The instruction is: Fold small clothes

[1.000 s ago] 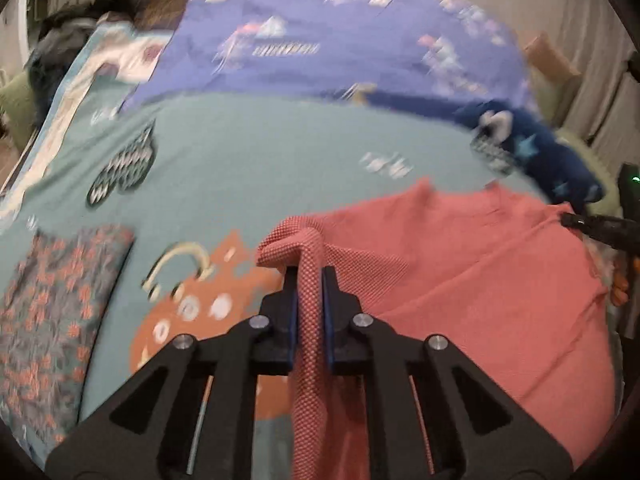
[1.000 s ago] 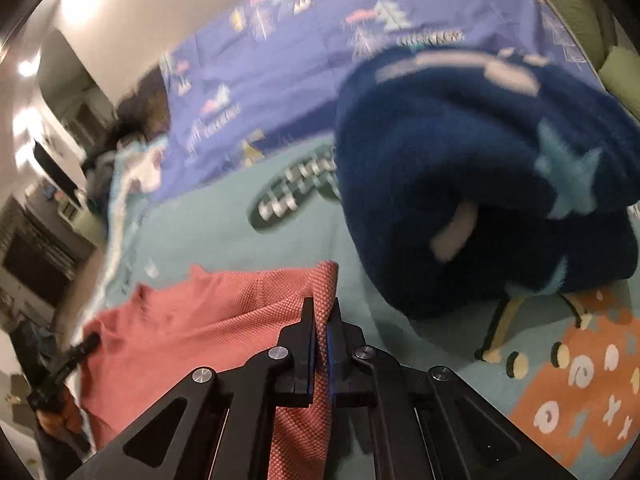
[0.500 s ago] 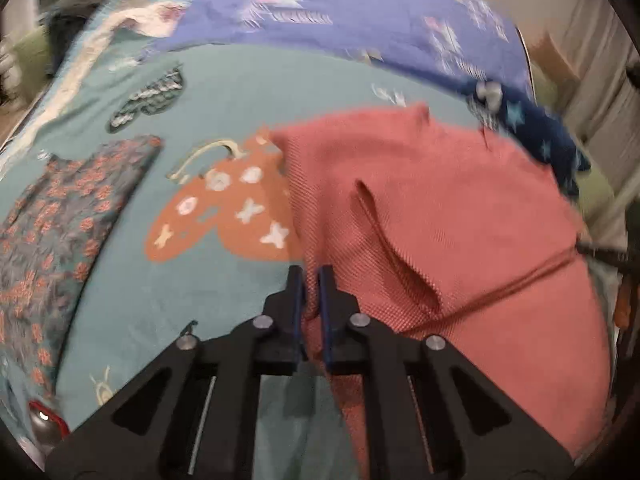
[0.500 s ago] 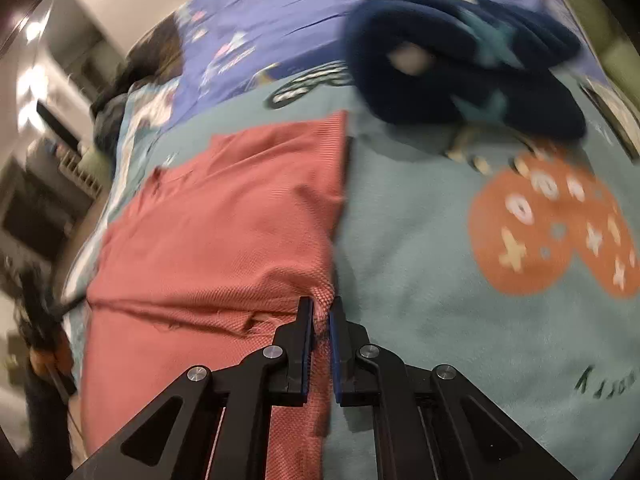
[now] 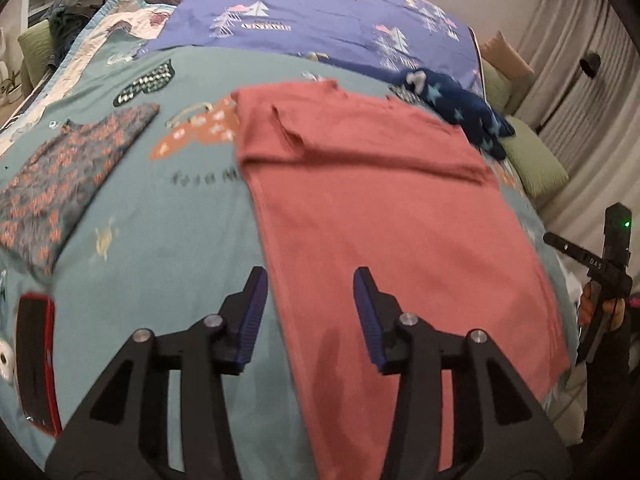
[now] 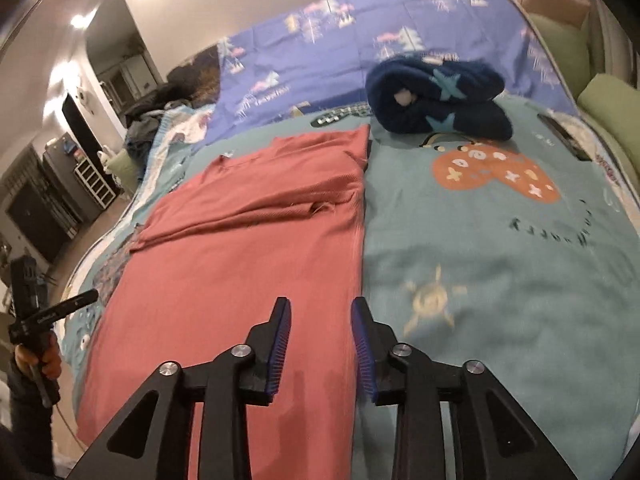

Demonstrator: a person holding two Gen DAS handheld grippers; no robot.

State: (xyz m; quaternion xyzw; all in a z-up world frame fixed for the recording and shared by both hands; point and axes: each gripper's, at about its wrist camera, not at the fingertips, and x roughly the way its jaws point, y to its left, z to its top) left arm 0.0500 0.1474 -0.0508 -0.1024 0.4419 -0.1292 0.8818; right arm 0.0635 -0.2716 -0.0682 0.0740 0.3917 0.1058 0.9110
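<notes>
A red shirt (image 5: 380, 208) lies spread flat on the teal bedspread (image 5: 172, 220), its sleeves folded in across the upper part. It also shows in the right wrist view (image 6: 248, 264). My left gripper (image 5: 310, 312) is open and empty, above the shirt's left edge near its lower end. My right gripper (image 6: 320, 332) is open and empty, above the shirt's right edge near its lower end. In the left wrist view the right gripper's handle (image 5: 604, 276) shows at the far right, and in the right wrist view the left gripper's handle (image 6: 36, 312) shows at the far left.
A floral garment (image 5: 60, 176) lies flat left of the shirt. A dark blue star-patterned fleece bundle (image 6: 436, 100) sits beyond the shirt's right shoulder. A purple sheet (image 5: 312, 12) covers the bed's far end. A red-edged dark object (image 5: 34, 364) lies at the near left. Green pillows (image 5: 532, 160) line the right side.
Both grippers have let go of the shirt and opened. They have pulled back towards its lower end. The shirt now lies flat with the sleeves folded in.
</notes>
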